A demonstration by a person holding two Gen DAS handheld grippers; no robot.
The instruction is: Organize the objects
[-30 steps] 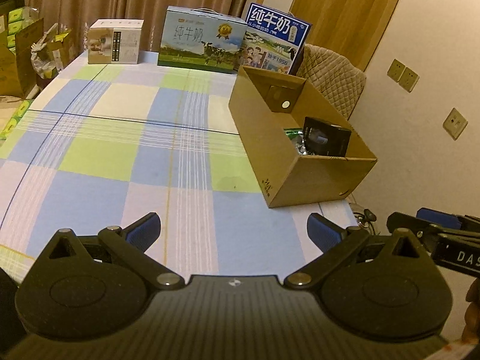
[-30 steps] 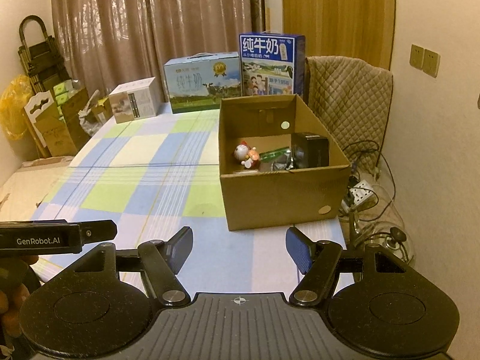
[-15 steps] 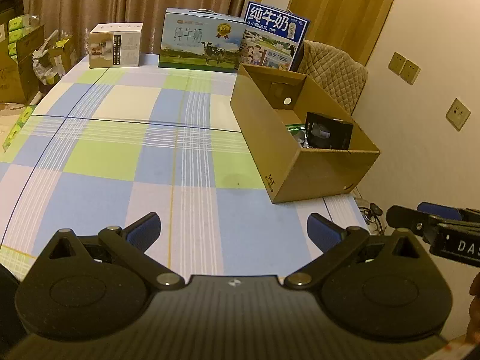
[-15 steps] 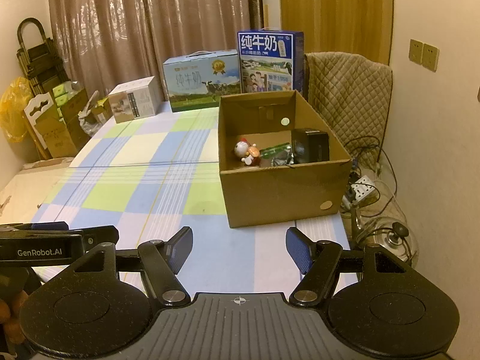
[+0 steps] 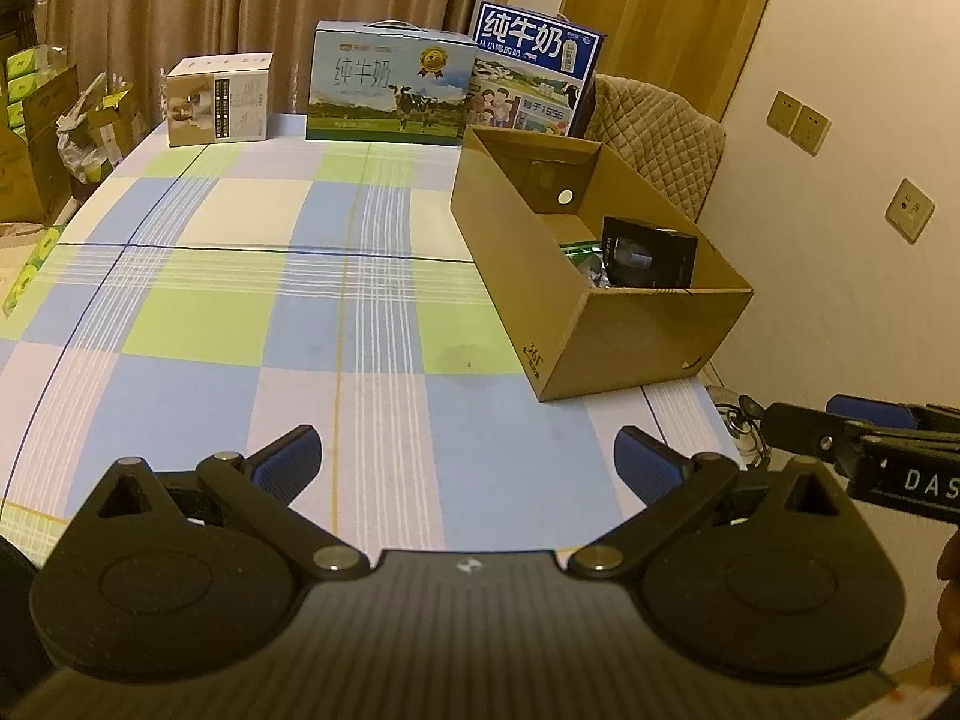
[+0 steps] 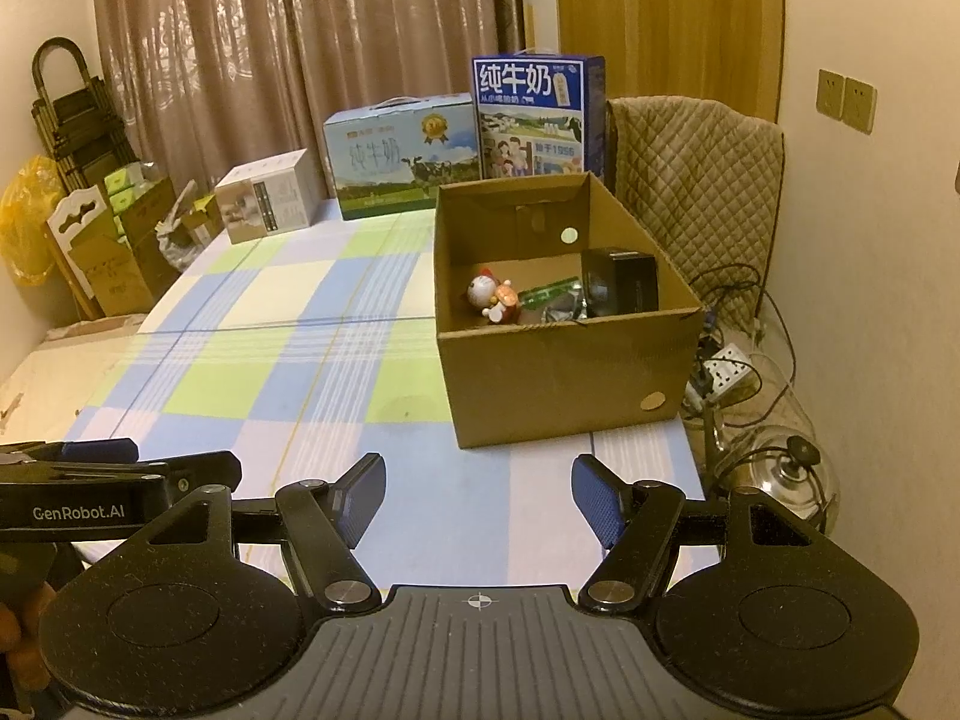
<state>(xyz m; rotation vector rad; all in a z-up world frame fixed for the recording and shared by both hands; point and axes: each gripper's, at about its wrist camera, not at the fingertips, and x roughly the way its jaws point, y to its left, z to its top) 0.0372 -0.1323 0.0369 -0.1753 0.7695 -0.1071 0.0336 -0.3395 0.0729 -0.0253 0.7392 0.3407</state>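
I see the checked tabletop (image 6: 252,336) stretching ahead of both claws. The cardboard box (image 6: 570,378) sits ahead and slightly right of my right claw (image 6: 478,498), holding a black box (image 6: 624,282), a green packet (image 6: 549,291) and a small toy figure (image 6: 492,300). Left claw (image 5: 468,462) and right claw both released, grasping nothing.

Both wrist views look down across the checked-cloth bench (image 5: 240,324) from its near edge, sharing the open brown cardboard box (image 6: 564,372) at right.
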